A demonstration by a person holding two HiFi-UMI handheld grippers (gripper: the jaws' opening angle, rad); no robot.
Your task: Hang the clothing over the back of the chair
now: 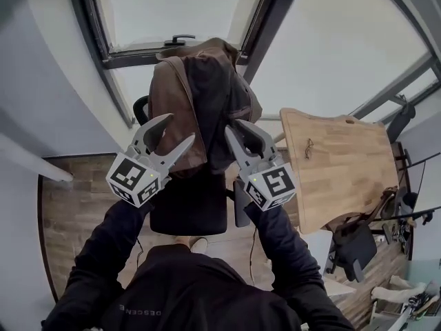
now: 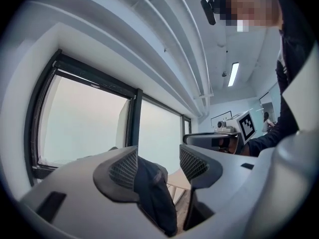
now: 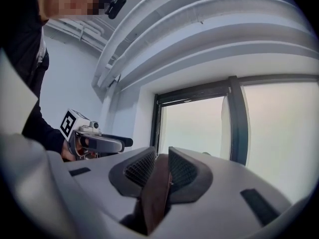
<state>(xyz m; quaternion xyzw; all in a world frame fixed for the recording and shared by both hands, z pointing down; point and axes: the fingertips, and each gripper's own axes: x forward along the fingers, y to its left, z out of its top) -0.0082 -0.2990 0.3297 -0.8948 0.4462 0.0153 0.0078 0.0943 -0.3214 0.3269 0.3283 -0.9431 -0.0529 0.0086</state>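
A brown jacket with a dark lining (image 1: 200,88) hangs in front of me and covers the back of a black office chair (image 1: 189,209); whether it rests on the back I cannot tell. My right gripper (image 1: 236,128) is shut on a brown fold of the jacket (image 3: 154,198), pinched between its pads (image 3: 160,166). My left gripper (image 1: 180,128) stands at the jacket's left edge with its jaws apart. In the left gripper view dark cloth (image 2: 154,193) lies against one pad, with a gap to the other pad (image 2: 193,164).
A wooden table (image 1: 337,164) stands to the right of the chair. Behind the chair is a large window with a handle (image 1: 179,40). A dark chair (image 1: 355,247) and clutter sit at the lower right. One armrest (image 1: 140,107) shows left of the jacket.
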